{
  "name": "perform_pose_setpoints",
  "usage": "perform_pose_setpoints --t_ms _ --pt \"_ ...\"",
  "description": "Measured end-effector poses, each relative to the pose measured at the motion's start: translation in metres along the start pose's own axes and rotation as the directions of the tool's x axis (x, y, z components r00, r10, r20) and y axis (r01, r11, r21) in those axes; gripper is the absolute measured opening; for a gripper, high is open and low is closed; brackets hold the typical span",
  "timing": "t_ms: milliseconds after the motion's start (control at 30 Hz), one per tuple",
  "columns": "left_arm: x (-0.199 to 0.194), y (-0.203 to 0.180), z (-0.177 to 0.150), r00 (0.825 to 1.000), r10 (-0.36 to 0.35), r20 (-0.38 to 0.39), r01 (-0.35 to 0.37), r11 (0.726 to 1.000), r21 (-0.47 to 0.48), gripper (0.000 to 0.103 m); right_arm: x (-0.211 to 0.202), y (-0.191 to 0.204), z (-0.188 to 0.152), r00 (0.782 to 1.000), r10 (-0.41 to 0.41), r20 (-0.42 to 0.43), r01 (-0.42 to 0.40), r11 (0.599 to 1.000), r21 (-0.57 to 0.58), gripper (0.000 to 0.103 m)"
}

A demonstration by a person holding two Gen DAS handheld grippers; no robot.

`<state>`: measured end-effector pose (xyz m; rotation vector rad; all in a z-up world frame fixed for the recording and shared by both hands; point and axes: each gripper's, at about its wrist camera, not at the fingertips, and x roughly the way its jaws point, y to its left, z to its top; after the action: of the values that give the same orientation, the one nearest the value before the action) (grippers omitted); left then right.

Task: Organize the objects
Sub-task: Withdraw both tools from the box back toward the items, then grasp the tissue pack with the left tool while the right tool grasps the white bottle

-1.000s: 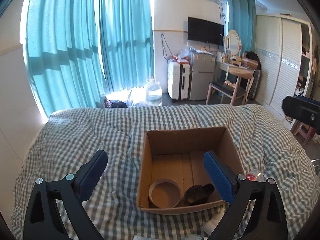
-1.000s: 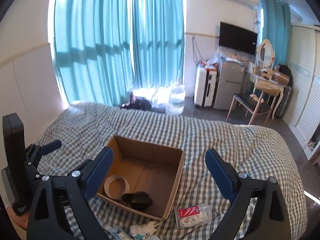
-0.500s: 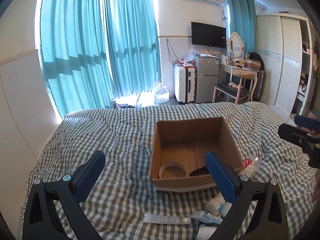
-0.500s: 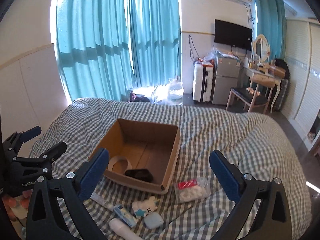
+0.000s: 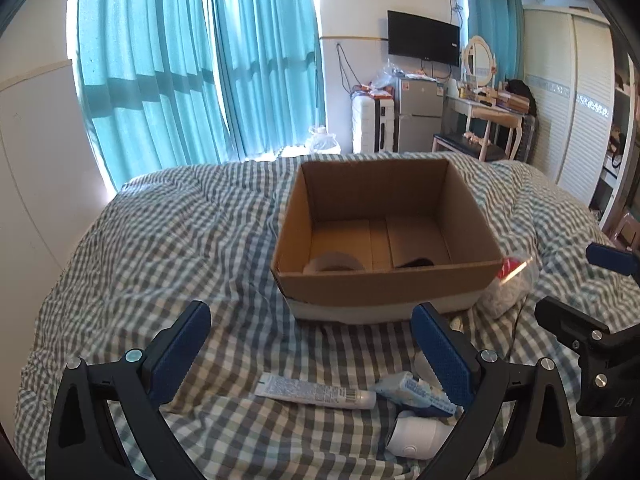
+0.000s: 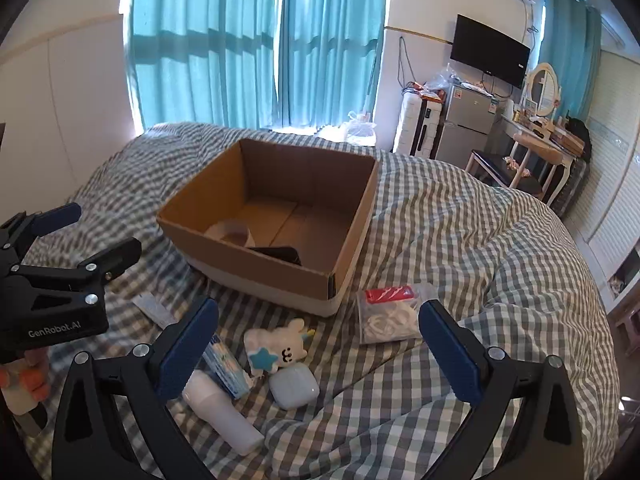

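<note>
An open cardboard box (image 5: pixel 384 280) (image 6: pixel 256 260) sits on the checked bed. Inside lie a tape roll (image 5: pixel 334 262) (image 6: pixel 230 230) and a black object (image 6: pixel 280 254). In front of the box lie a white tube (image 5: pixel 316 392), a blue-white pack (image 5: pixel 412 394) (image 6: pixel 226 366), a white bottle (image 5: pixel 416 436) (image 6: pixel 220 416), a plush unicorn (image 6: pixel 278 350), a white case (image 6: pixel 294 386) and a clear bag with a red label (image 6: pixel 386 312) (image 5: pixel 508 288). My left gripper (image 5: pixel 316 344) is open above the tube. My right gripper (image 6: pixel 318 340) is open above the plush and case.
The checked duvet (image 5: pixel 160 248) covers the whole bed. Teal curtains (image 5: pixel 180 60) hang behind it. A suitcase, small fridge (image 6: pixel 466 124), dressing table with chair (image 6: pixel 520 160) and wardrobe stand at the right. Each gripper shows in the other's view: the right (image 5: pixel 592 344), the left (image 6: pixel 52 280).
Both grippers have pulled back and dropped lower, away from the box. The loose items in front of the box have come into view. Both stay open.
</note>
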<state>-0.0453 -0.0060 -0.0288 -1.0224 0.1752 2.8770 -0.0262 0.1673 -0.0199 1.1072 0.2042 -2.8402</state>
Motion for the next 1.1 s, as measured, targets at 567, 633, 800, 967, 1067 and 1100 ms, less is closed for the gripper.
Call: perform_pose_setpoints --t_ms 567,633,800,967,1067,1100 --pt "0.041 0.009 -0.071 0.979 0.007 -0.206 -0.009 1.000 -0.007 0.103 0.050 0.028 -0.062 0.971 0.106 -0.216 -0.115 0.993 -0.030 0.094" --pt "0.042 0.016 -0.073 0.975 -0.003 -0.221 -0.006 0.999 -0.041 0.103 0.057 0.040 -0.069 0.959 0.133 -0.249 -0.152 0.986 -0.061 0.085" --pt "0.040 0.025 -0.074 0.974 -0.029 -0.226 0.008 0.996 -0.094 0.103 0.075 0.067 -0.083 0.924 0.203 -0.324 -0.248 0.963 -0.105 0.073" --pt "0.041 0.027 -0.074 0.972 -0.028 -0.235 0.001 0.993 -0.116 0.103 0.094 0.082 -0.093 0.892 0.237 -0.385 -0.292 0.952 -0.093 0.068" --pt "0.041 0.028 -0.074 0.971 -0.026 -0.238 -0.003 0.993 -0.122 0.103 0.101 0.085 -0.098 0.873 0.253 -0.416 -0.315 0.945 -0.086 0.061" --pt "0.042 0.028 -0.074 0.971 -0.025 -0.238 -0.004 0.993 -0.121 0.103 0.100 0.084 -0.098 0.872 0.264 -0.411 -0.323 0.943 -0.078 0.055"
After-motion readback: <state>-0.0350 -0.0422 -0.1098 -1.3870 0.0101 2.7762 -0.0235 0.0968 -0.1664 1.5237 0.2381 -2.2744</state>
